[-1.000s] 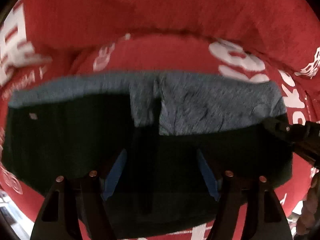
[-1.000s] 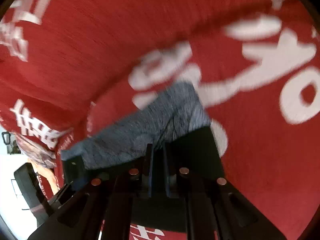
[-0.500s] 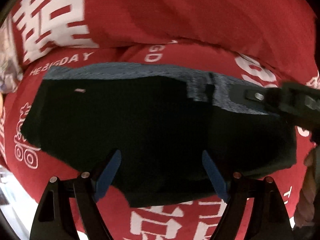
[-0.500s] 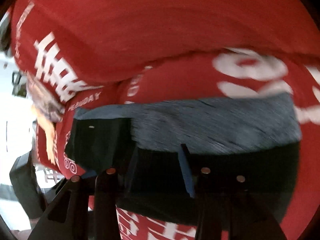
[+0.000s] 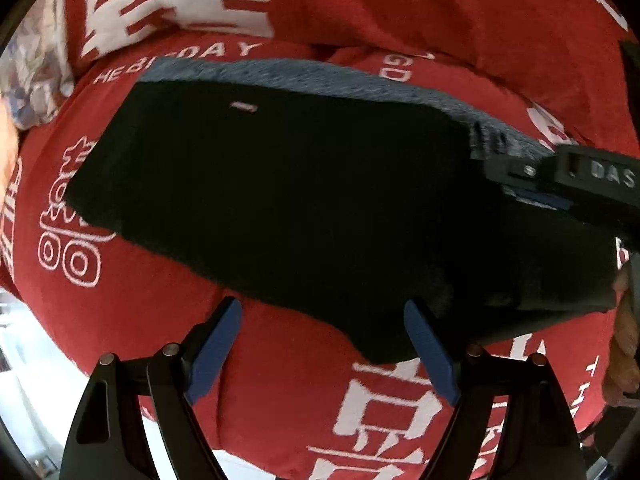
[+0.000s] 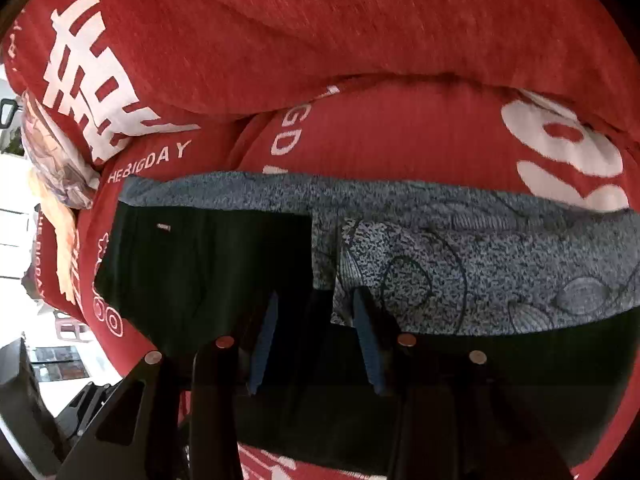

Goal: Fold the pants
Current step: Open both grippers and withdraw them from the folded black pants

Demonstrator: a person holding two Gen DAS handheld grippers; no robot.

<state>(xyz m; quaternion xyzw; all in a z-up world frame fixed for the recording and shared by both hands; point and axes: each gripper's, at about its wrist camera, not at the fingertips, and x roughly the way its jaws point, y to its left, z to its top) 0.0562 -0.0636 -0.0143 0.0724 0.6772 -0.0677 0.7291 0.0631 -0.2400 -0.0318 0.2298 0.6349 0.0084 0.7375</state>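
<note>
The black pants (image 5: 304, 200) lie folded on the red bedspread (image 5: 168, 320), with a grey-blue patterned inner side (image 6: 460, 248) showing along the far edge. My left gripper (image 5: 320, 316) is open and empty, hovering at the near edge of the pants. My right gripper (image 6: 314, 300) is open, low over the pants where the black fold meets the patterned band. It also shows in the left wrist view (image 5: 532, 184), reaching in from the right over the pants' far right corner.
The red bedspread with white lettering bulges into a raised fold (image 6: 320, 40) behind the pants. A floral cloth (image 6: 56, 160) lies at the left. The bed's edge and a bright floor (image 5: 24, 380) are at the lower left.
My right gripper opened and let go of the black fold, which now lies flat over the patterned part. My left gripper drew back towards the near edge of the pants.
</note>
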